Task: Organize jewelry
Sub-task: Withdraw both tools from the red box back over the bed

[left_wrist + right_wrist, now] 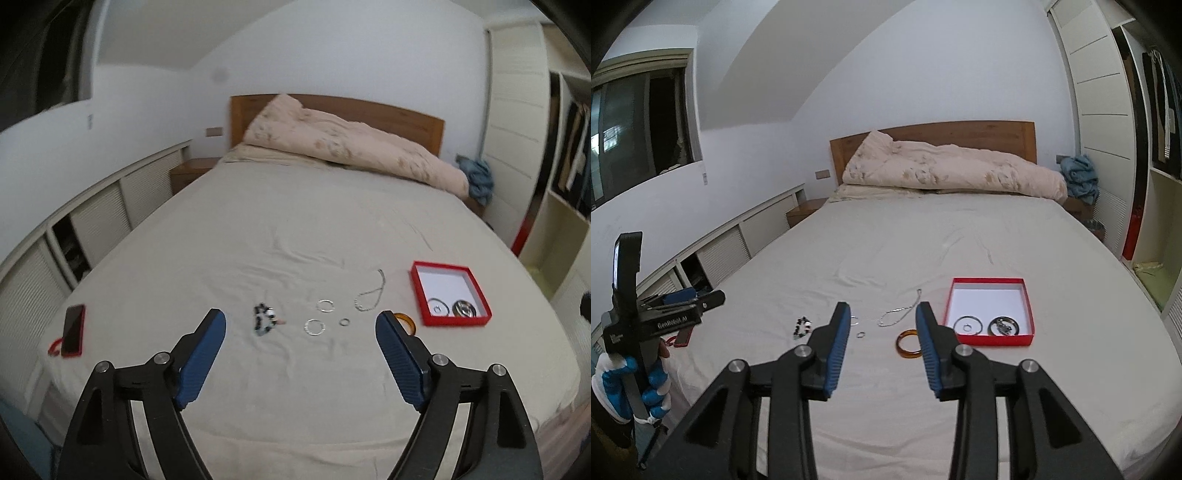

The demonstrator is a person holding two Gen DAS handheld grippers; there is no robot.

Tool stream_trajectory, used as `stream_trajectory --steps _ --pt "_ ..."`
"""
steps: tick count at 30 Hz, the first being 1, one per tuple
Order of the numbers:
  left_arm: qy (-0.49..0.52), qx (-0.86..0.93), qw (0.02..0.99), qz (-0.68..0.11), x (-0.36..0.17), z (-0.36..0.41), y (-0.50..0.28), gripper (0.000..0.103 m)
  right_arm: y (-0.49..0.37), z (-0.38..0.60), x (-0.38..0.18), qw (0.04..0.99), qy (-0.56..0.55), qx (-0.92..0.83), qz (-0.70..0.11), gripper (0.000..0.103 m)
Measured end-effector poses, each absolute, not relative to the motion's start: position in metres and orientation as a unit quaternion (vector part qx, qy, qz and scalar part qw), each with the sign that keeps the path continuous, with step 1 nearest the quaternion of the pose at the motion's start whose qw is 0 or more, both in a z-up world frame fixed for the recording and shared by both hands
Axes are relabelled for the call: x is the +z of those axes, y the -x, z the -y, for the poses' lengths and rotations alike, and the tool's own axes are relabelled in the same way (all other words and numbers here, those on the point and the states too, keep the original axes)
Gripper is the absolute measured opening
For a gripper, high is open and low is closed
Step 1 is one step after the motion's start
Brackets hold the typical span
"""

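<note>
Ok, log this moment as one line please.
left gripper: open, empty, above bed | right gripper: open, empty | red box: holds two rings | amber bangle, chain, bead bracelet: loose on sheet

Two wrist views from the foot of the bed (295, 229), facing its headboard (934, 138) — shared: the red tray (448, 293).
</note>
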State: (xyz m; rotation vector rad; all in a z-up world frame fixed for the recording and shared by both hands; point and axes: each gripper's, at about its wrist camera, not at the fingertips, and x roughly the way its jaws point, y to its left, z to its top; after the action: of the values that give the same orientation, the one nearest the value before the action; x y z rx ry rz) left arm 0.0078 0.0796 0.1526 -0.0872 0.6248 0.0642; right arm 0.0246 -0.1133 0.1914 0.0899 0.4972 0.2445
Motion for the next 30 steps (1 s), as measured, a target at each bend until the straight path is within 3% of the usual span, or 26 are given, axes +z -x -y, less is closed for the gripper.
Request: stream_trajectory --steps 5,9,11,30 --pt "0.054 0.049 0.957 -0.282 0.160 -0.098 0.020 0.085 -0.012 0.098 0.198 0.963 -0.047 0.123 -0.235 0.036" --pt "0.049 0.060 0.963 -0.257 0.167 -0.103 0.038 0.085 0.001 0.091 0.206 0.969 -0.043 0.116 -0.215 0.052" --pt "0.050 0.065 0.965 -0.249 0.171 -0.105 0.043 0.085 0.010 0.088 0.210 0.972 -0.043 0.115 -0.202 0.054" --pt "0.040 0.079 0.961 -0.262 0.159 -0.096 0.044 0.092 0.006 0.102 0.185 0.965 -0.062 0.117 -0.225 0.054"
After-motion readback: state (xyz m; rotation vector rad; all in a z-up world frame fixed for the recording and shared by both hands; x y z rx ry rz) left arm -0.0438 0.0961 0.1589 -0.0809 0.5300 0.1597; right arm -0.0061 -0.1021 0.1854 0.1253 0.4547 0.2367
